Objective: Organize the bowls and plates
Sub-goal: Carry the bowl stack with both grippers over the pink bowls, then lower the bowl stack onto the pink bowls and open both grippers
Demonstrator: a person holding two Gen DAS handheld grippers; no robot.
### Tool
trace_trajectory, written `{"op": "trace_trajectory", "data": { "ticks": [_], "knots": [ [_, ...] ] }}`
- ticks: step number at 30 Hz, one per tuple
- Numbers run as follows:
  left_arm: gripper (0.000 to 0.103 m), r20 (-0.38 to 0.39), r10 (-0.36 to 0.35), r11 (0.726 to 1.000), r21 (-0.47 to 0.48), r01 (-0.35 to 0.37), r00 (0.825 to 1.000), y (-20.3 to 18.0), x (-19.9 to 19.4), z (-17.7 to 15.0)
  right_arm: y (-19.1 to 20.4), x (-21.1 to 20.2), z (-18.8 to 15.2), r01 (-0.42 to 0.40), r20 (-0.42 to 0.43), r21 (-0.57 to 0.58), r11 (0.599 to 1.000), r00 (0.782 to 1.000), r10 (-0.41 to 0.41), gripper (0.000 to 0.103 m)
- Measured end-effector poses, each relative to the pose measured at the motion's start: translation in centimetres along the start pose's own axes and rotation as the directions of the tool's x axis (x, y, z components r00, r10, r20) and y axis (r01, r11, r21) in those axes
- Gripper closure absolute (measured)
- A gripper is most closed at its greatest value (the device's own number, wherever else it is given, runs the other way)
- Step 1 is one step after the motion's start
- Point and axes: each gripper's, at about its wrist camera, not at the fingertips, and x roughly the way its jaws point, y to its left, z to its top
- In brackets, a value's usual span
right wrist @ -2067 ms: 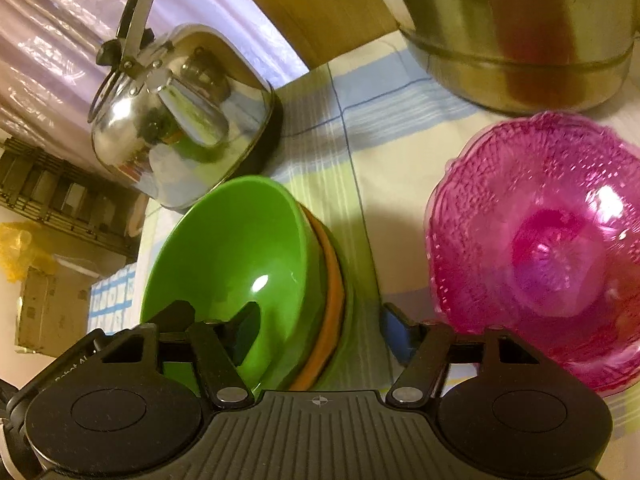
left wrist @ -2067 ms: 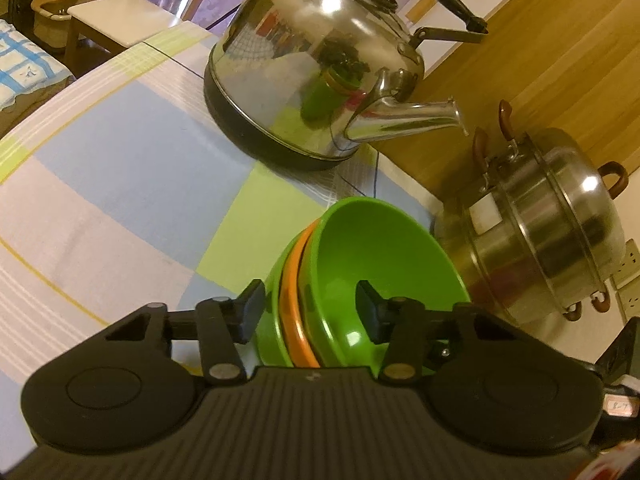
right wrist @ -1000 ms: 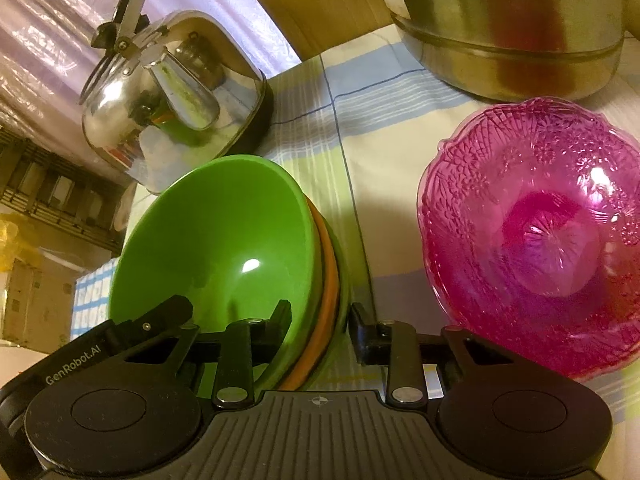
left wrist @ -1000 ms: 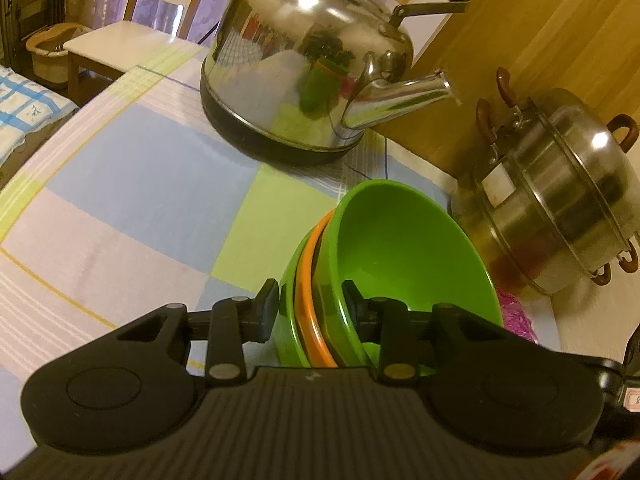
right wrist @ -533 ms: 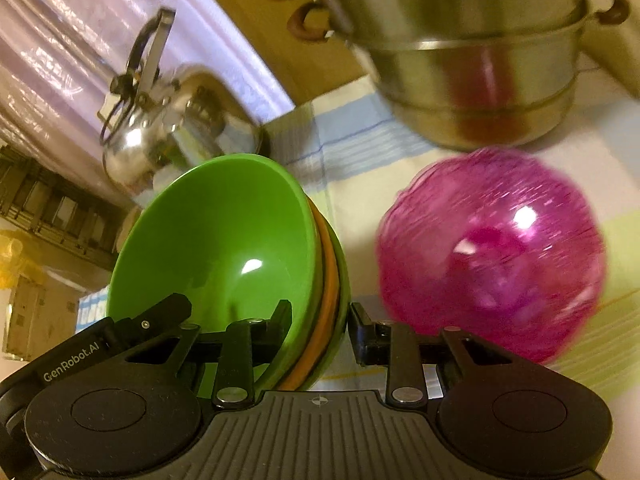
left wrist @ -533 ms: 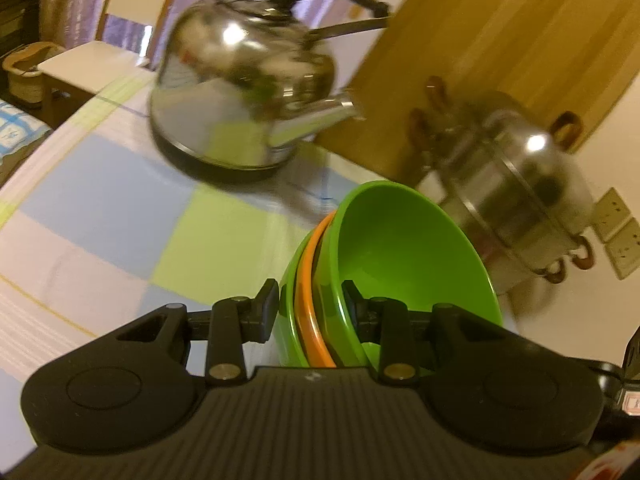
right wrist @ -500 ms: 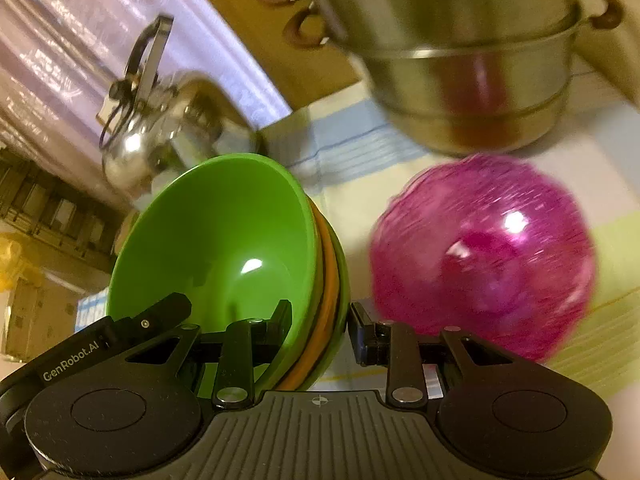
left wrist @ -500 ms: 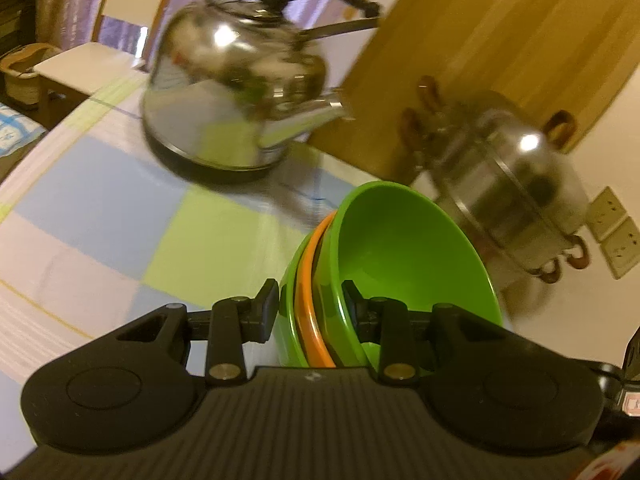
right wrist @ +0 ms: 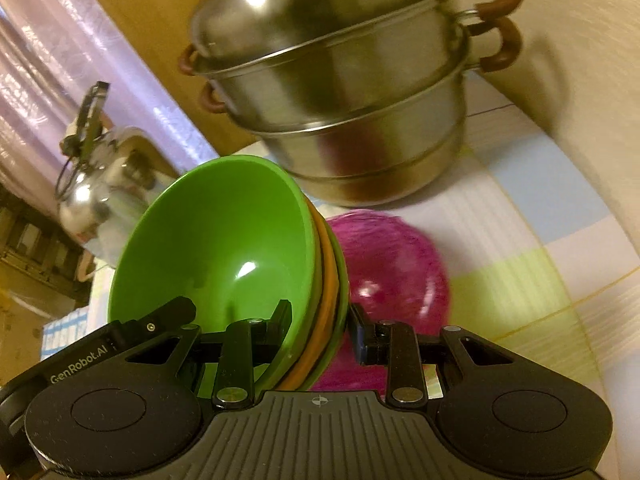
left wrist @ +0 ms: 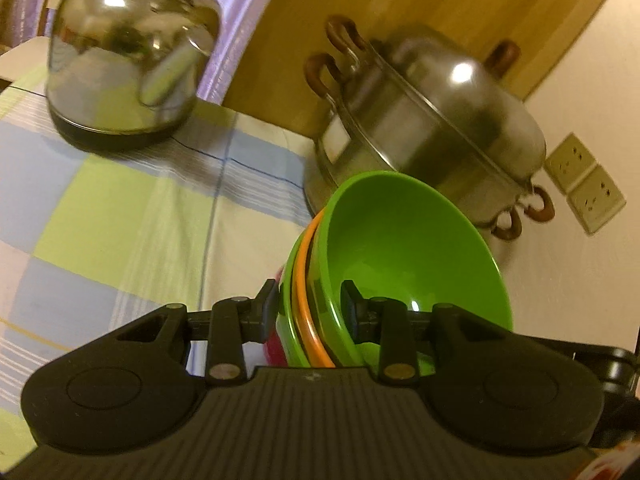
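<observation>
A nested stack of bowls (left wrist: 400, 248), green inside, orange in the middle, green outside, is held in the air by both grippers. My left gripper (left wrist: 308, 306) is shut on the stack's rim, one finger inside and one outside. My right gripper (right wrist: 320, 326) is shut on the opposite rim of the same stack (right wrist: 224, 248). A pink glass bowl (right wrist: 392, 276) sits on the tablecloth just beyond and below the stack; a sliver of it shows in the left wrist view (left wrist: 274, 344).
A steel tiered steamer pot (left wrist: 424, 128) stands at the back against the wall, also in the right wrist view (right wrist: 344, 92). A steel kettle (left wrist: 128, 52) stands at the back left. The checked tablecloth (left wrist: 120, 216) covers the table. Wall sockets (left wrist: 584, 184) are on the right.
Both grippers closed on the stack's rim, then lifted it and carried it toward the steamer pot and over the pink bowl. The kettle has slid away to the left.
</observation>
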Motion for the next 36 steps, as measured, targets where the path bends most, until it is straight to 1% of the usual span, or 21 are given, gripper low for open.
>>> {"op": "trace_trajectory", "data": {
  "ticks": [6, 13, 18, 23, 24, 27, 30, 32, 33, 35, 36],
  "knots": [
    [0.074, -0.038, -0.009, 1.000, 0.004, 0.009, 0.999, -0.5, 2.3, -0.7, -2.8, 0.7, 0.1, 0.012, -0.012, 0.034, 0.999, 1.000, -0.012, 0.072],
    [0.074, -0.066, -0.016, 1.000, 0.000, 0.016, 0.998, -0.6, 4.5, -0.8, -4.7, 2.1, 0.2, 0.009, -0.028, 0.060, 0.998, 1.000, -0.007, 0.072],
    [0.074, -0.078, -0.011, 1.000, 0.005, 0.011, 0.997, -0.5, 5.6, -1.0, -5.2, 3.1, 0.3, 0.012, -0.031, 0.068, 0.998, 0.999, -0.010, 0.072],
    [0.074, -0.069, -0.013, 1.000, 0.012, 0.013, 0.998, -0.5, 6.1, -0.9, -5.4, 3.5, 0.4, 0.008, -0.025, 0.066, 0.998, 1.000, -0.006, 0.072],
    [0.072, -0.069, -0.015, 1.000, 0.011, 0.015, 0.998, -0.5, 6.1, -0.8, -5.3, 3.5, 0.4, 0.009, -0.026, 0.066, 0.998, 1.000, -0.007, 0.072],
    [0.072, -0.068, -0.014, 1.000, 0.009, 0.015, 0.998, -0.5, 6.2, -0.8, -5.3, 3.7, 0.4, 0.012, -0.031, 0.059, 0.998, 0.999, -0.010, 0.072],
    [0.072, -0.067, -0.023, 1.000, -0.003, 0.023, 0.997, -0.4, 6.2, -0.8, -5.4, 3.7, 0.5, 0.009, -0.031, 0.076, 0.997, 0.999, -0.007, 0.072],
    [0.071, -0.064, -0.028, 1.000, -0.004, 0.028, 0.998, -0.3, 6.1, -0.8, -5.4, 3.7, 0.4, 0.003, -0.030, 0.075, 0.997, 1.000, -0.001, 0.070],
    [0.068, -0.060, -0.032, 0.999, -0.008, 0.031, 0.998, -0.2, 6.1, -0.9, -5.5, 3.6, 0.3, -0.005, -0.024, 0.072, 0.997, 1.000, 0.007, 0.068],
    [0.063, -0.045, -0.028, 1.000, -0.015, 0.028, 0.999, 0.0, 5.6, -0.8, -5.5, 3.0, 0.2, -0.037, 0.009, 0.071, 0.997, 0.999, 0.036, 0.056],
    [0.061, -0.032, -0.027, 0.999, -0.017, 0.027, 0.999, 0.2, 5.2, -0.7, -5.5, 2.5, 0.1, -0.049, 0.028, 0.069, 0.996, 0.999, 0.047, 0.042]
  ]
}}
